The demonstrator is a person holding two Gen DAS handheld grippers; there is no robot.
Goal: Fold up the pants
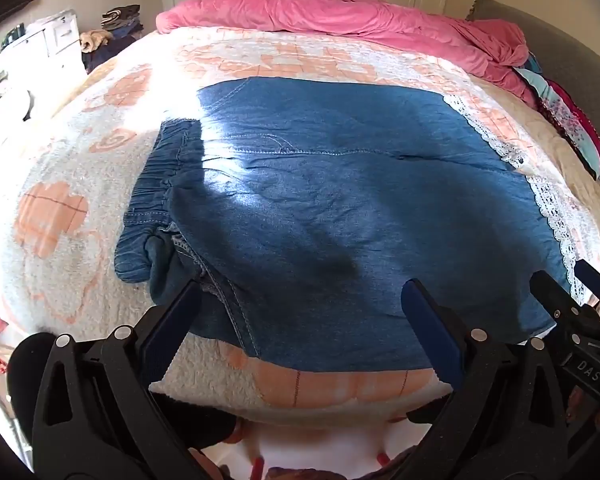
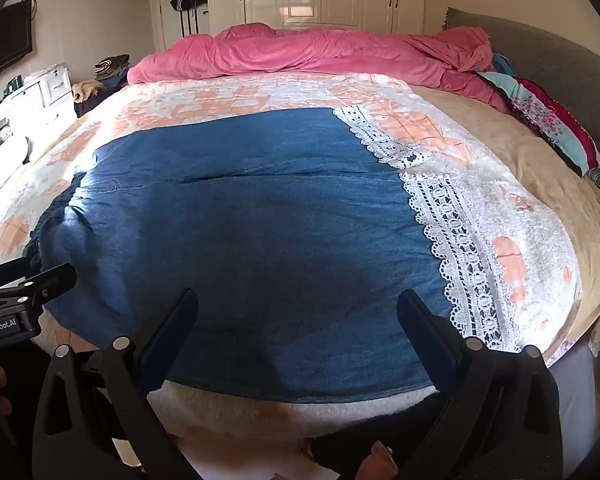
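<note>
Blue denim pants (image 1: 320,208) lie spread flat on the bed, with the elastic waistband (image 1: 152,192) at the left and white lace cuffs (image 1: 556,216) at the right. They also show in the right wrist view (image 2: 240,248), with the lace trim (image 2: 456,240). My left gripper (image 1: 300,292) is open over the near edge of the pants, close to the waist end. My right gripper (image 2: 298,300) is open over the near edge, close to the lace end. Its fingers show at the right edge of the left wrist view (image 1: 560,300). Neither gripper holds anything.
The pants lie on a white and peach fleece blanket (image 1: 60,208). A pink duvet (image 1: 340,12) is bunched at the far side, folded clothes (image 2: 552,128) at the right by a grey headboard (image 2: 548,56). White drawers (image 1: 56,44) stand at the left.
</note>
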